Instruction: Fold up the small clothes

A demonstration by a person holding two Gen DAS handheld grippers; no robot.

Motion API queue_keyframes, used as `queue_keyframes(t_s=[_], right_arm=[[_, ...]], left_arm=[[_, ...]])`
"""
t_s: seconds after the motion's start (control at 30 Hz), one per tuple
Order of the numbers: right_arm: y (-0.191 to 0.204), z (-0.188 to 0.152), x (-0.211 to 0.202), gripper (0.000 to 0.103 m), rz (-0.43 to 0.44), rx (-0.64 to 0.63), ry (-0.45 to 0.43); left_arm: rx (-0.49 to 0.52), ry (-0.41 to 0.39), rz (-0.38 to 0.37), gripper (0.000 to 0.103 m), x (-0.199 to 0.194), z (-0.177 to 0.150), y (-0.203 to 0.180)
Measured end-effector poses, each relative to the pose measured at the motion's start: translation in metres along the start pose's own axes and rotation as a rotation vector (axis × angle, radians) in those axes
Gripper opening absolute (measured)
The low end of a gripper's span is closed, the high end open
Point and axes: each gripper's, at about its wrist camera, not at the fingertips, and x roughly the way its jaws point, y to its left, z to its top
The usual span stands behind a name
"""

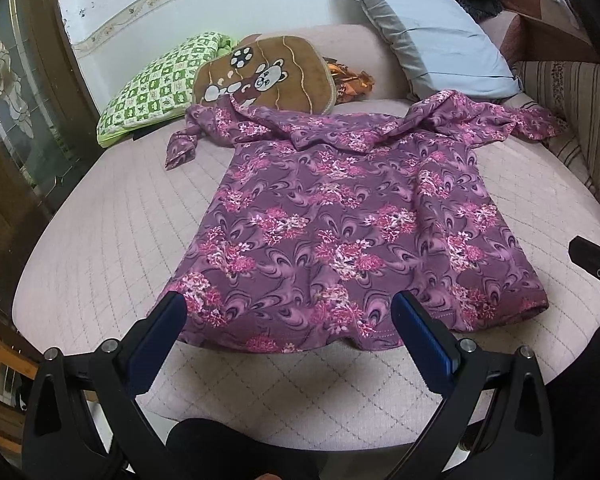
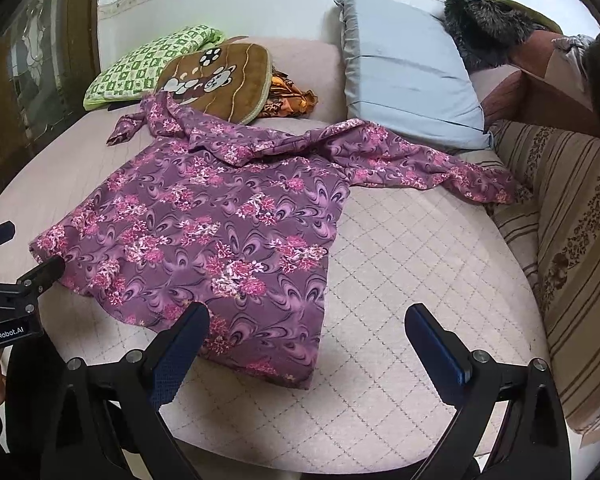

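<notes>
1. The purple long-sleeved top with pink flower print lies flat on the pale quilted bed, hem toward the person and collar toward the far pillows. Its long axis runs from the near edge of the bed away to the brown bear-print cushion.

2. The left hand-held gripper hovers just over the hem, jaws spread wide and holding nothing; the hem's left corner sits beside its left finger and the middle of the hem lies between the two fingers.

3. The right hand-held gripper is likewise wide open and empty, with the hem's right corner lying between its fingers (nearer the left one).

4. So each hem corner has its own gripper close by; neither touches the cloth as far as I can tell, though the fisheye warp makes height hard to judge.

5. The sleeves trail sideways from the collar end, one toward the green checked pillow, the other toward the light-blue pillow, both well apart from either gripper, so they would likely need reaching forward across the top.
</notes>
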Motion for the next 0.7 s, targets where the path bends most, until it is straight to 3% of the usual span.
queue_keyframes(t_s=[0.27, 0.4, 0.53, 0.7], right_arm=[[-0.004, 0.001, 0.008, 0.099, -0.001, 0.008, 0.011], [-0.007, 0.002, 0.017, 0.099, 0.001, 0.014, 0.021], [-0.027, -0.005, 0.045, 0.099, 0.026, 0.095, 0.104], [-0.051, -0.027, 0.081, 0.096, 0.132, 0.223, 0.2]], left_arm=[[-0.007, 0.041, -0.003, 0.103, 0.014, 0.007, 0.001], [-0.053, 0.104, -0.039, 0.103, 0.029, 0.013, 0.009], [-0.133, 0.171, -0.043, 0.103, 0.049, 0.021, 0.034], [-0.242, 0.22, -0.003, 0.103, 0.065, 0.026, 0.083]])
